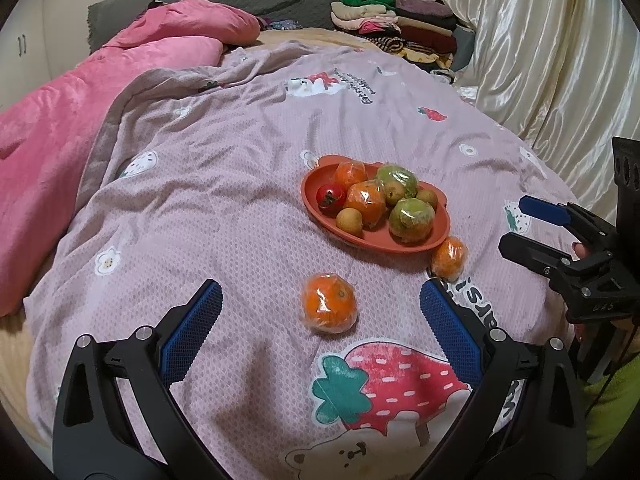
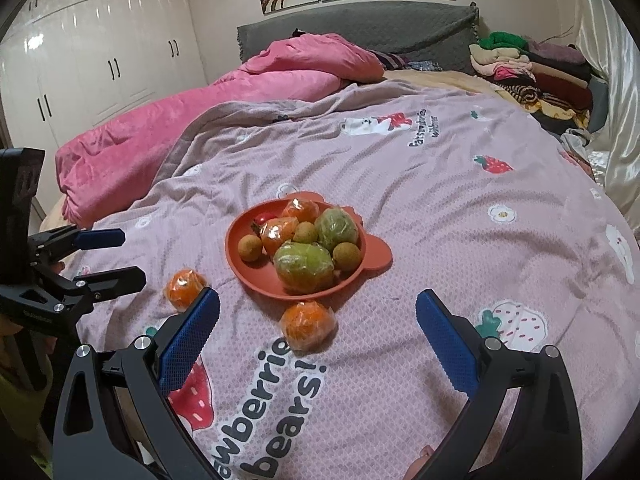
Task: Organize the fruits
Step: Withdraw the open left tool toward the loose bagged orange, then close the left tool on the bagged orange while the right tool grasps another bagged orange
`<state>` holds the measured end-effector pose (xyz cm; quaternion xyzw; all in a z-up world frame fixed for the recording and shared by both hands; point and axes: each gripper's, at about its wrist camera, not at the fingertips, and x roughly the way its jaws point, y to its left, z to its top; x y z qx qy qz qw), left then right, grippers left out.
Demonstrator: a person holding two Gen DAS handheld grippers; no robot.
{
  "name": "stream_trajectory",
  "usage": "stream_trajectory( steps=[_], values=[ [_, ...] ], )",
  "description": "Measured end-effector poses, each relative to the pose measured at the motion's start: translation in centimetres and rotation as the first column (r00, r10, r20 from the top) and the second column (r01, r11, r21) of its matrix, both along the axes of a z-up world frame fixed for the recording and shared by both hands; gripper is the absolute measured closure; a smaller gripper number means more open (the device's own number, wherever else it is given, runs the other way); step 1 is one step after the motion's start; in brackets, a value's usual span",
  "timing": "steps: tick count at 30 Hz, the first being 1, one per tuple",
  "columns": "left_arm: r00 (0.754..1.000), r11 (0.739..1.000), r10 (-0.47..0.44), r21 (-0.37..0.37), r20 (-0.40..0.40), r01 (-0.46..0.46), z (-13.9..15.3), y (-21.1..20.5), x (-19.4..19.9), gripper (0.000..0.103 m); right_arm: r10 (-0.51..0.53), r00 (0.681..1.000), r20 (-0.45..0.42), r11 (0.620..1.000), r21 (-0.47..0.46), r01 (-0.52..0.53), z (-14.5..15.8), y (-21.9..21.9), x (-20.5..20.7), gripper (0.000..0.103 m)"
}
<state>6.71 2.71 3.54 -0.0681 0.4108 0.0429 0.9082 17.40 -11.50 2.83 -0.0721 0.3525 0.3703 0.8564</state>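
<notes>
An orange-red bear-eared plate sits on the printed bedspread, holding plastic-wrapped oranges, two green wrapped fruits, small brown round fruits and a red one. Two wrapped oranges lie loose on the cover. One rests just ahead of my left gripper, between its open fingers' line. The other touches the plate's near rim, just in front of my right gripper, also open and holding nothing.
A pink blanket is bunched along the left of the bed. Folded clothes are stacked at the far right by a cream curtain. White wardrobe doors stand beyond the bed's left side.
</notes>
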Motion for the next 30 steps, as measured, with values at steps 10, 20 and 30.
stream_trajectory(
  steps=[10, 20, 30],
  values=[
    [1.0, 1.0, -0.009, -0.012, -0.019, 0.009, -0.9, -0.1, 0.2, 0.01, -0.006, 0.999, -0.032, 0.999, -0.042, 0.004, -1.8, 0.1, 0.1, 0.005],
    [0.997, 0.995, -0.054, -0.083, -0.062, 0.049, -3.5, 0.2, 1.3, 0.011, -0.002, 0.999, -0.052, 0.998, -0.068, -0.001, -3.6, 0.9, 0.7, 0.005],
    [0.988, 0.987, -0.12, -0.123, -0.095, 0.108, -5.5, -0.1, 3.2, 0.047, 0.063, 0.994, -0.092, 0.994, -0.089, -0.071, -5.6, 2.8, 1.5, 0.04]
  ],
)
